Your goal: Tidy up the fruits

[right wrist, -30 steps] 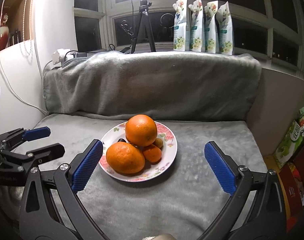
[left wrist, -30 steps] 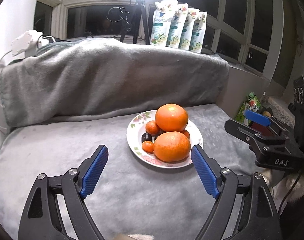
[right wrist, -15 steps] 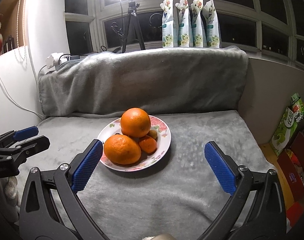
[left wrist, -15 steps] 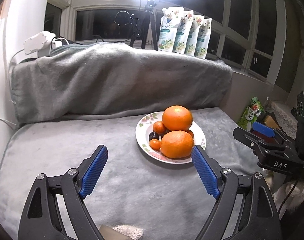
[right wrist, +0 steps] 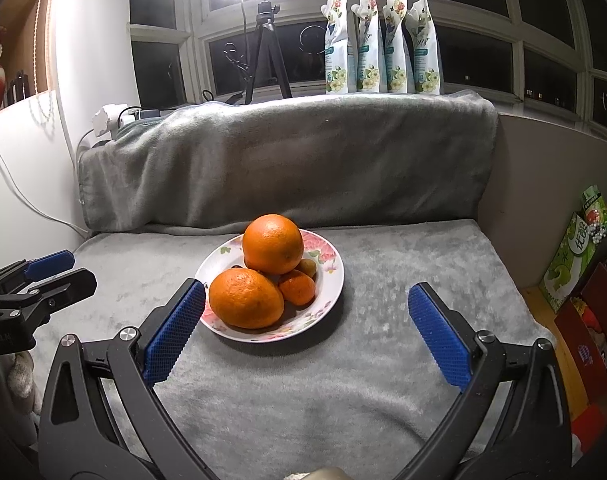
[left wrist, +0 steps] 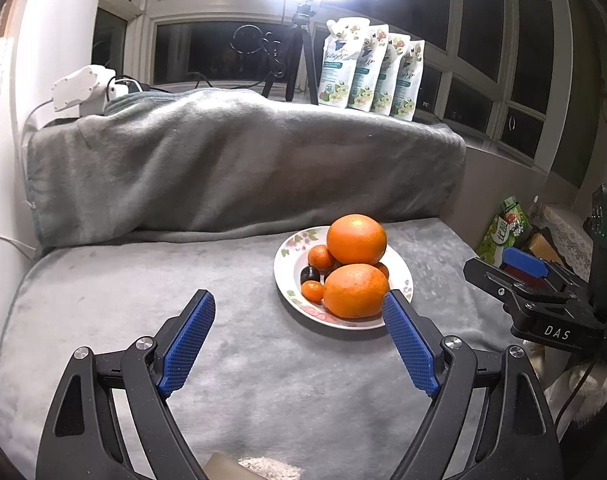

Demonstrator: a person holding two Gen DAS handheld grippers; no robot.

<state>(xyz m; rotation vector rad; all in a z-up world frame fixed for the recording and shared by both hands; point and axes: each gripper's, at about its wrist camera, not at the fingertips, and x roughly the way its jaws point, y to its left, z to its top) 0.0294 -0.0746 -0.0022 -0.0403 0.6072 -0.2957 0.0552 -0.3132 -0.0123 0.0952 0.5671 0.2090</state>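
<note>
Your left gripper (left wrist: 299,312) hangs with its jaws spread wide and nothing between them, above the grey blanket (left wrist: 143,300). Your right gripper (right wrist: 305,306) is spread just as wide and empty, and from the left you can read "DAS" on its body. Just past the fingertips sits the floral plate (right wrist: 329,280) heaped with fruit: a near orange (right wrist: 245,298) lying with its long axis across, a rounder orange (right wrist: 272,243) stacked behind it, and small mandarins (left wrist: 321,257) beside. Farthest back, four white pouches (right wrist: 381,44) stand upright on the sill; their script is too small to read.
</note>
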